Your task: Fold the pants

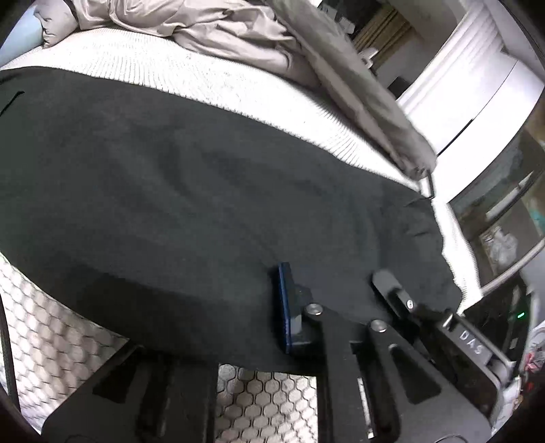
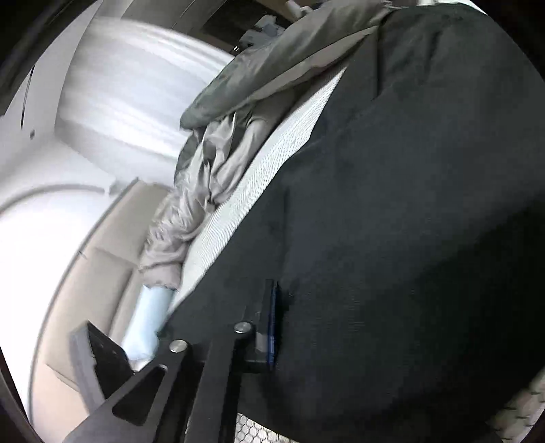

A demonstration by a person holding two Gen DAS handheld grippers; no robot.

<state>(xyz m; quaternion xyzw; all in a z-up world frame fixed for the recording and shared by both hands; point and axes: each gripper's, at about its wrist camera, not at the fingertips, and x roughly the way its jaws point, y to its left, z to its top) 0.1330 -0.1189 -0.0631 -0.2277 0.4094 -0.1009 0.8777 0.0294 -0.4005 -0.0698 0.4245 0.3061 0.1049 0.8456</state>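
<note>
Left gripper [image 1: 335, 289]: jaws spread wide, nothing between them but the dark pants [image 1: 190, 191] lying underneath. Blue-padded finger [image 1: 284, 306] sits on the left, bare black finger [image 1: 390, 284] on the right, both tips over or on the fabric; contact can't be confirmed. Pants run flat and fairly smooth ahead of the jaws and off to their left, across the white knit mattress [image 1: 190, 71]. Their end, slightly rumpled, lies just right of the bare finger at the mattress edge. Grey crumpled duvet [image 1: 211, 30] sits well ahead of the jaws, beyond the pants. Honeycomb-pattern mattress side [image 1: 269, 398] shows below and behind the jaws.

Right gripper [image 2: 272, 320]: only the blue-padded finger [image 2: 270, 323] is visible, pad facing right against a fold of the pants [image 2: 408, 204]. Opposing finger is hidden under the cloth, so I can't tell whether the jaws are pinching it. Pants fill everything right of and ahead of that finger. Left of the jaws: a strip of white mattress, then the grey duvet [image 2: 218, 163], a pale blue pillow [image 2: 150, 317] close in, and a beige headboard [image 2: 102, 259] farther left.
</note>
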